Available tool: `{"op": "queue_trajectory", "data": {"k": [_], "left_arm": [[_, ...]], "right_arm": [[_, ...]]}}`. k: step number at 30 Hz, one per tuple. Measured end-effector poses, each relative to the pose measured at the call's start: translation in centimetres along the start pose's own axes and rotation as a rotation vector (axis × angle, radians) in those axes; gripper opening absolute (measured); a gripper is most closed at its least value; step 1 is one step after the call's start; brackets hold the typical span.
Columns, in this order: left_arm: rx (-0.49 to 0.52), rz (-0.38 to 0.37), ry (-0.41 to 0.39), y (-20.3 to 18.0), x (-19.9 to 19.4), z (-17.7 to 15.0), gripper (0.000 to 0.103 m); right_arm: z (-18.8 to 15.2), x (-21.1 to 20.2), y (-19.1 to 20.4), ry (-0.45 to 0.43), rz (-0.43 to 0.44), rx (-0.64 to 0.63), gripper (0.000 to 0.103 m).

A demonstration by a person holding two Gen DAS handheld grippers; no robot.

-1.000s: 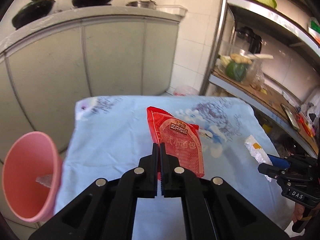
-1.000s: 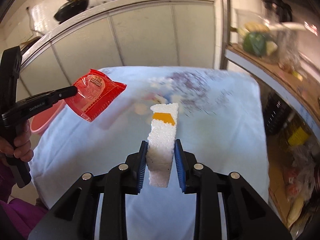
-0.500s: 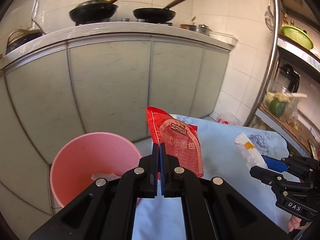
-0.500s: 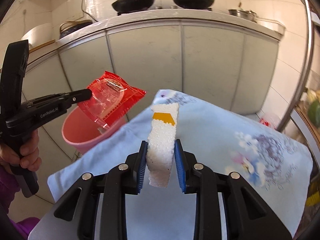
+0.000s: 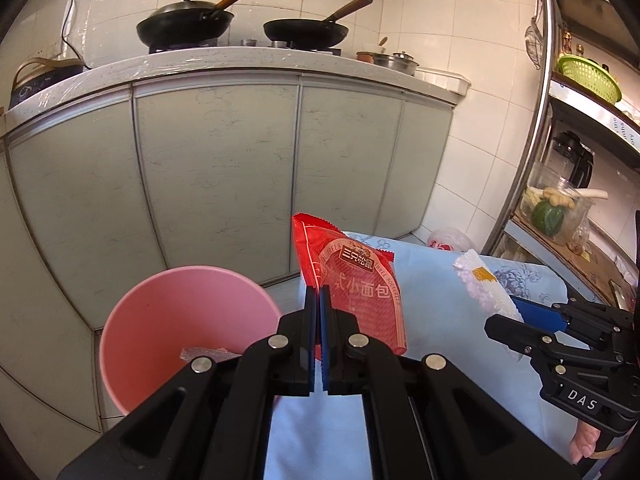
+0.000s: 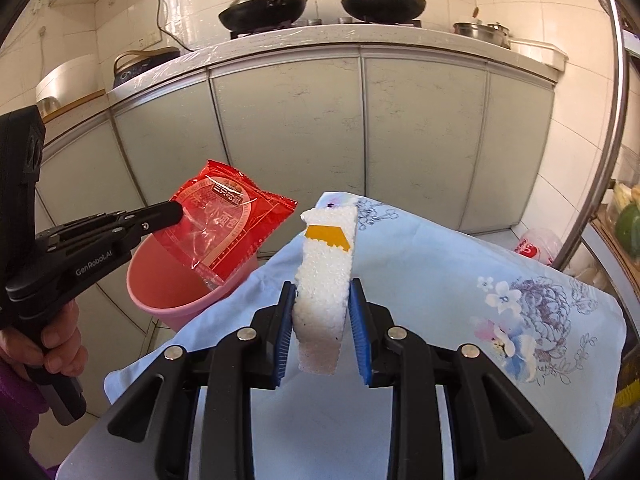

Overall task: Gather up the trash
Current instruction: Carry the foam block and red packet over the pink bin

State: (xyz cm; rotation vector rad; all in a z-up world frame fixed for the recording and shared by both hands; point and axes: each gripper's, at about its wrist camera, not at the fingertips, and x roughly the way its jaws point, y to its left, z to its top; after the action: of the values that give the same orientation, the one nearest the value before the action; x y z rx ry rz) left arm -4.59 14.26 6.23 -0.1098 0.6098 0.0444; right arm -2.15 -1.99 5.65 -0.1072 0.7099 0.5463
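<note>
My left gripper (image 5: 317, 300) is shut on a red snack wrapper (image 5: 356, 280) and holds it in the air just right of the pink bin (image 5: 168, 320). In the right wrist view the wrapper (image 6: 228, 224) hangs over the bin's rim (image 6: 176, 304), with the left gripper (image 6: 176, 210) pinching its left edge. My right gripper (image 6: 323, 304) is shut on a white foam piece (image 6: 326, 280) with a yellow label, held above the blue floral tablecloth (image 6: 460, 280). The foam (image 5: 484, 288) and right gripper (image 5: 508, 320) show at the right of the left wrist view.
A scrap of trash (image 5: 208, 354) lies inside the bin. Grey kitchen cabinets (image 5: 220, 168) stand behind, with woks (image 5: 184, 26) on the counter. A metal shelf (image 5: 560, 200) with vegetables stands at the right. A plastic bag (image 6: 538, 246) lies on the floor beyond the table.
Both grippers have swung left from over the table towards the pink bin, each still holding its piece. The wrapper now hangs over the bin's rim.
</note>
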Motion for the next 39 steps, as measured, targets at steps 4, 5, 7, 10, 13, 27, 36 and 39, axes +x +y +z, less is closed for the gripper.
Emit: {"op": "queue_trajectory", "data": {"k": [4,5,7,10,13,27,36,39], "left_arm": [[0.032,-0.011,0.004,-2.1,0.6,0.5,0.001],[0.04,-0.014,0.005,-2.7,0.7,0.6,0.001],[0.054,-0.02,0.004,-3.7,1.0,1.0,0.001],[0.072,-0.025,0.002,-5.0,1.3,1.3,0.001],[0.073,-0.031,0.006,-5.8,1.8,1.6,0.001],[0.078,-0.082,0.049,-9.3,4.6,1.4,0.001],[0.077,-0.126,0.085,-10.9,5.9,0.7,0.001],[0.083,-0.129,0.099,-11.3,6.4,0.5,0.001]], "right_arm": [[-0.6,-0.6,-0.8,0.002,-0.031,0.033,0.028],[-0.7,-0.7,-1.0,0.004,-0.04,0.04,0.028],[-1.0,-0.7,-1.5,0.005,-0.056,0.052,0.028],[-1.4,-0.8,-2.3,0.012,-0.076,0.08,0.028],[-1.9,-0.9,-2.9,0.012,-0.102,0.084,0.028],[-2.7,-0.8,-5.3,0.005,-0.172,0.124,0.028],[-3.6,-0.7,-8.4,0.008,-0.214,0.227,0.028],[-3.9,-0.6,-9.4,0.014,-0.224,0.253,0.028]]}}
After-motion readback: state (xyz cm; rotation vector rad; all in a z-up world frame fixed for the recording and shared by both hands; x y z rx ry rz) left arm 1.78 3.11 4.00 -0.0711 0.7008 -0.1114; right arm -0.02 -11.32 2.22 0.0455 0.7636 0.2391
